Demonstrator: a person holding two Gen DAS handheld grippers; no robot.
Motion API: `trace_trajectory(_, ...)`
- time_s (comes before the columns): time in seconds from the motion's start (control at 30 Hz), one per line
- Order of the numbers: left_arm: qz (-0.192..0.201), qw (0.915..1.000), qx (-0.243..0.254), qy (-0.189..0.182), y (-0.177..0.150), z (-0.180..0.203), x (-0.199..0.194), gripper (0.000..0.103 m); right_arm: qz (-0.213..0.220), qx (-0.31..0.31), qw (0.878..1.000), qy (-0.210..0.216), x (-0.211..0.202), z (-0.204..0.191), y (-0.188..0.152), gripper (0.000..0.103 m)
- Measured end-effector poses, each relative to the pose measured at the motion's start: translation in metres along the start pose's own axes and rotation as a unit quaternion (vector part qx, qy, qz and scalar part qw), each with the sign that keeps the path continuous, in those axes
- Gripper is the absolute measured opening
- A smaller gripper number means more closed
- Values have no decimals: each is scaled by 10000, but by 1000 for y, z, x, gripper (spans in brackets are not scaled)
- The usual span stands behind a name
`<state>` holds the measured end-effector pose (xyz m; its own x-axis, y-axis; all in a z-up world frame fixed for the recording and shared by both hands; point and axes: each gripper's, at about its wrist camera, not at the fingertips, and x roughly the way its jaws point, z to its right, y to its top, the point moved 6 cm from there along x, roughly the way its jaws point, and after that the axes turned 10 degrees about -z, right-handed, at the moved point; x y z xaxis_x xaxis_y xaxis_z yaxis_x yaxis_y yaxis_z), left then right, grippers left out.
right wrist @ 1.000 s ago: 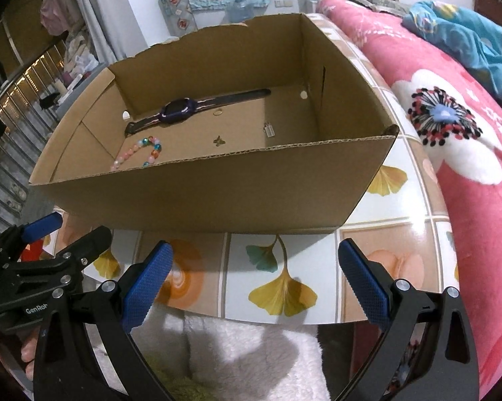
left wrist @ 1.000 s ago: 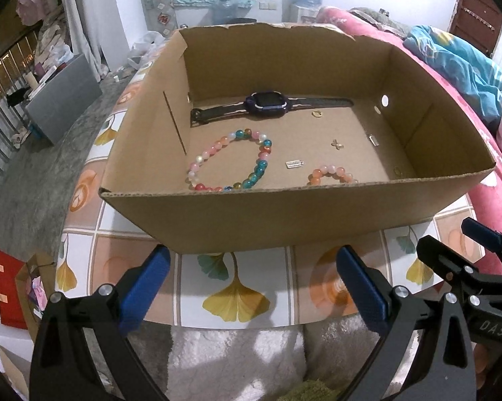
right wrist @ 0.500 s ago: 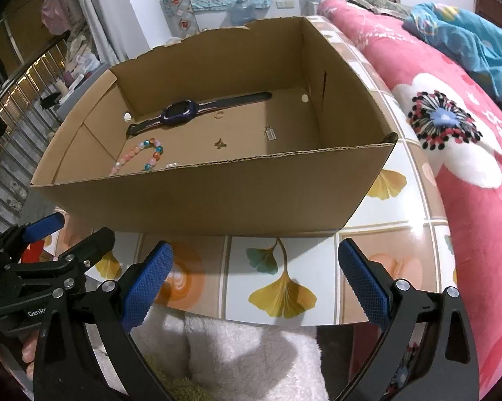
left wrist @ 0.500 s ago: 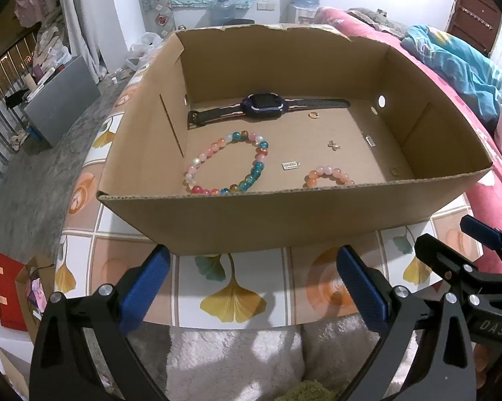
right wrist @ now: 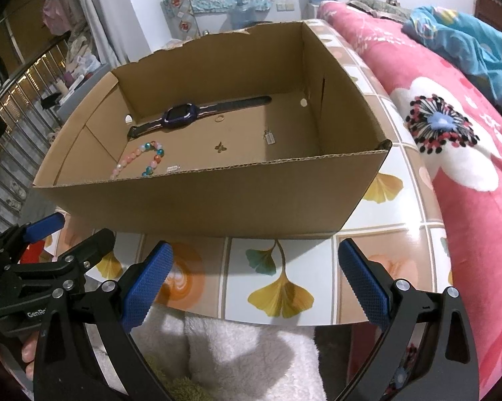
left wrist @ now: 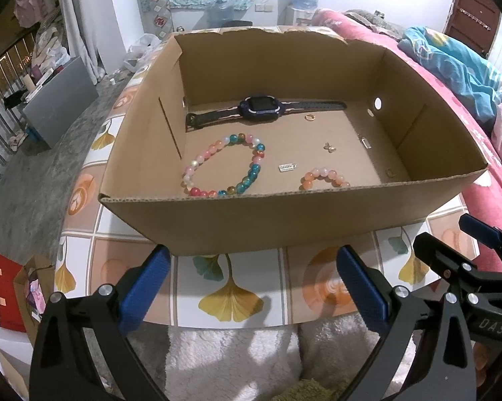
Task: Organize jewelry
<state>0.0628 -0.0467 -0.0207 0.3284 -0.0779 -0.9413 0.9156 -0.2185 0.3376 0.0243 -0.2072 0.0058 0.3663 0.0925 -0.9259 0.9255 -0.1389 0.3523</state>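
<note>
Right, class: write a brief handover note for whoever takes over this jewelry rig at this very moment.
Left tool: open, holding nothing, over the tiled table short of the cardboard box.
Right tool: open, holding nothing, beside the left one.
In the box: watch by the far wall, multicolored bead bracelet, pink bead bracelet partly hidden by the near wall, gold ring, butterfly charm, two small silver pieces.
Done: nothing gripped yet.
Left: pick up and sort every piece.
</note>
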Motion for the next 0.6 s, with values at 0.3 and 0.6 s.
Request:
trace_trajectory(0.3, 0, 10000, 5, -19, 1, 0, -1, 98, -17, 1, 10000, -11, 0, 2, -1, 95)
trace_trajectory(0.6, -6, 10000, 9, -18, 1, 0, 0, 98, -30, 9, 10000, -12, 3, 4, -1, 95)
